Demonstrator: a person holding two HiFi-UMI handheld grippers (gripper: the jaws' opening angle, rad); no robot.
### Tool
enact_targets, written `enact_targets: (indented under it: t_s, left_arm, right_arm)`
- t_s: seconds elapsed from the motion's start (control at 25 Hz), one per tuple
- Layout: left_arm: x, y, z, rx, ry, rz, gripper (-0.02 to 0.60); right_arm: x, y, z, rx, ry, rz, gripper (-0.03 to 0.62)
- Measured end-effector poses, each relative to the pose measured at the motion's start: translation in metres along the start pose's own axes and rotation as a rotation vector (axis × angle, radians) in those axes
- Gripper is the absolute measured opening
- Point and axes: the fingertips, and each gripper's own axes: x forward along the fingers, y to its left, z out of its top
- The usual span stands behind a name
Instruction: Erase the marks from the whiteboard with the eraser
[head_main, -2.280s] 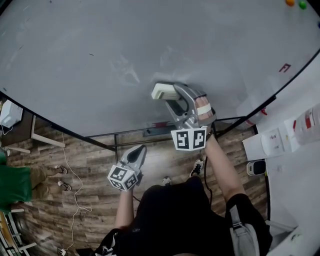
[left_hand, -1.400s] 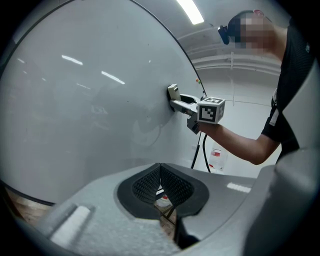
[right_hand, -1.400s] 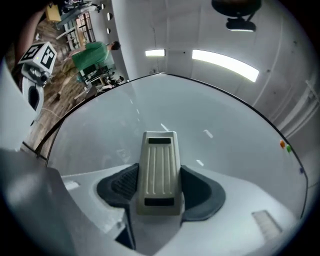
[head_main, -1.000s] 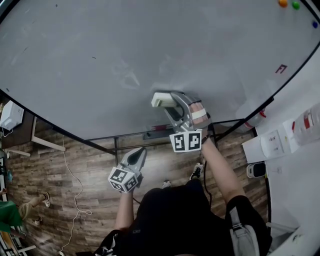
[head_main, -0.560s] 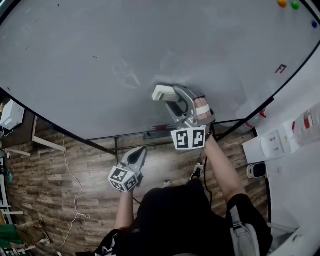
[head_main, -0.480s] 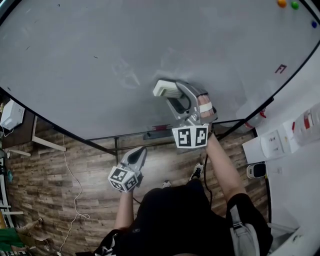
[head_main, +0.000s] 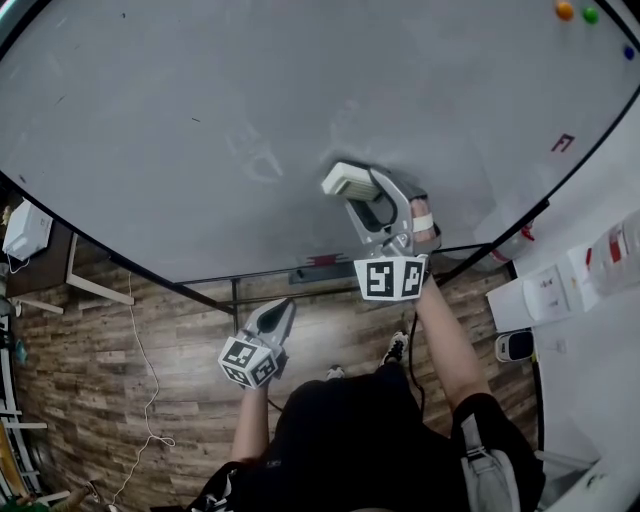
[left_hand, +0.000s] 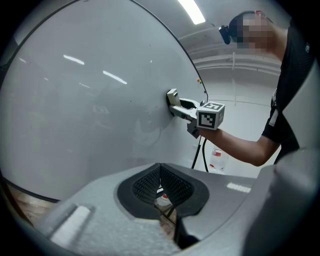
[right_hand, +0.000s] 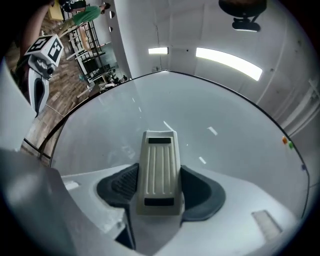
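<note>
The big whiteboard (head_main: 200, 110) fills the upper head view. My right gripper (head_main: 350, 183) is shut on a pale ribbed eraser (head_main: 346, 180) and presses it flat against the board; in the right gripper view the eraser (right_hand: 159, 170) sits clamped between the dark pads. Faint smeared marks (head_main: 255, 155) lie just left of the eraser, and a small red mark (head_main: 563, 143) sits near the board's right edge. My left gripper (head_main: 277, 309) hangs below the board over the floor, shut and empty. The left gripper view shows its jaws (left_hand: 161, 186) closed and the right gripper (left_hand: 176, 100) at the board.
Orange and green magnets (head_main: 577, 12) stick at the board's top right. The board's black frame and stand (head_main: 300, 272) run below it over a wood floor with a white cable (head_main: 140, 340). A white wall with sockets (head_main: 545, 285) is to the right.
My right gripper has slid the eraser a little to the right and upward across the board. The left gripper has barely moved. A person at the far left has gone from view.
</note>
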Motion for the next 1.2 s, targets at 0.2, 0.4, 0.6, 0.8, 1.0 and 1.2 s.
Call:
enact_targets:
  t_s: [0.2, 0.4, 0.6, 0.8, 1.0, 1.2]
  left_arm:
    - [0.000, 0.000, 0.002, 0.001, -0.003, -0.001, 0.011]
    - [0.000, -0.002, 0.000, 0.000, -0.004, 0.000, 0.011]
    - [-0.002, -0.003, -0.001, -0.005, -0.008, 0.000, 0.011]
    - [-0.001, -0.007, 0.000, 0.000, -0.010, -0.010, 0.011]
    - [-0.002, -0.012, -0.003, 0.000, -0.007, -0.022, 0.011]
    - [-0.002, -0.016, -0.007, -0.002, -0.003, -0.035, 0.011]
  right_arm:
    - [-0.002, 0.039, -0.017, -0.010, 0.048, 0.089, 0.255]
    - [-0.009, 0.073, -0.037, 0.025, 0.101, 0.183, 0.255]
    - [-0.028, 0.117, -0.058, 0.020, 0.166, 0.274, 0.256]
    - [-0.059, 0.156, -0.070, 0.080, 0.204, 0.365, 0.256]
    - [-0.090, 0.182, -0.081, 0.257, 0.226, 0.430, 0.256]
    - [-0.123, 0.201, -0.093, 0.442, 0.267, 0.476, 0.258]
